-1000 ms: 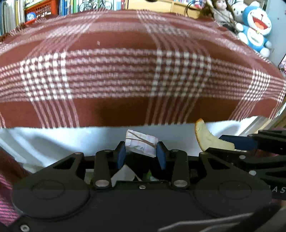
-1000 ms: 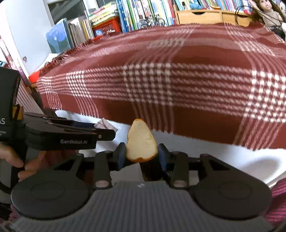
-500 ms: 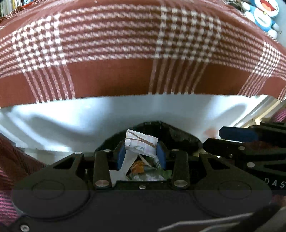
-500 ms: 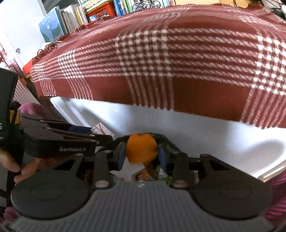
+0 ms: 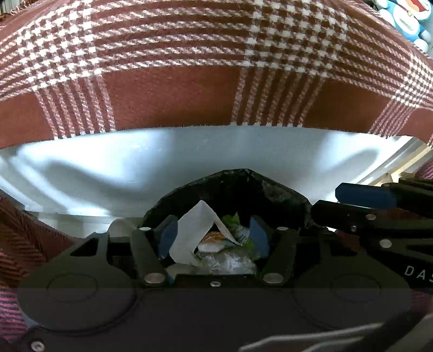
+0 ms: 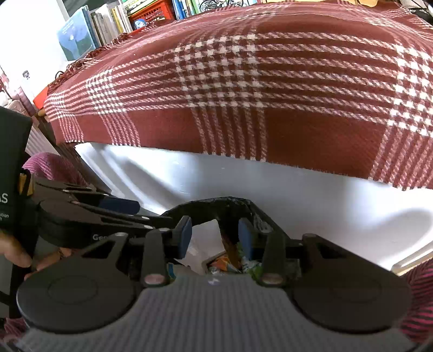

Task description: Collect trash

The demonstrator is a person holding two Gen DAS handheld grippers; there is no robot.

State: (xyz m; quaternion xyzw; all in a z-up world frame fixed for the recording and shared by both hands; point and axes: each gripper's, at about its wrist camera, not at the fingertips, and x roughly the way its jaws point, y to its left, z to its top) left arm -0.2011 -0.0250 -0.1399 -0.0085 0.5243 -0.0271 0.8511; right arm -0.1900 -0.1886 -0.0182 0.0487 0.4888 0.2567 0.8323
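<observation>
A black trash bag (image 5: 281,195) sits open right under both grippers, below the white front of the blanket-covered surface. Inside lie a bent white paper strip (image 5: 189,235), colourful wrappers (image 5: 213,239) and clear plastic (image 5: 230,264). My left gripper (image 5: 213,235) hangs over the bag mouth, open, its blue pads (image 5: 166,238) apart with nothing pinched. My right gripper (image 6: 215,235) is also open above the bag (image 6: 216,204), with wrappers (image 6: 224,264) showing beneath it. Each gripper appears at the edge of the other's view: the right gripper (image 5: 362,196), the left gripper (image 6: 119,205).
A red and white plaid blanket (image 6: 243,81) covers the surface ahead, above a white panel (image 6: 324,205). Books (image 6: 89,35) and a red crate (image 6: 151,13) stand at the back left. A blue plush toy (image 5: 408,19) sits at the far right. A person's hand (image 6: 16,257) holds the left gripper.
Both grippers dipped toward the bag and opened. The crumpled wrapper left the left gripper and the orange peel left the right gripper; both are out of the fingers now.
</observation>
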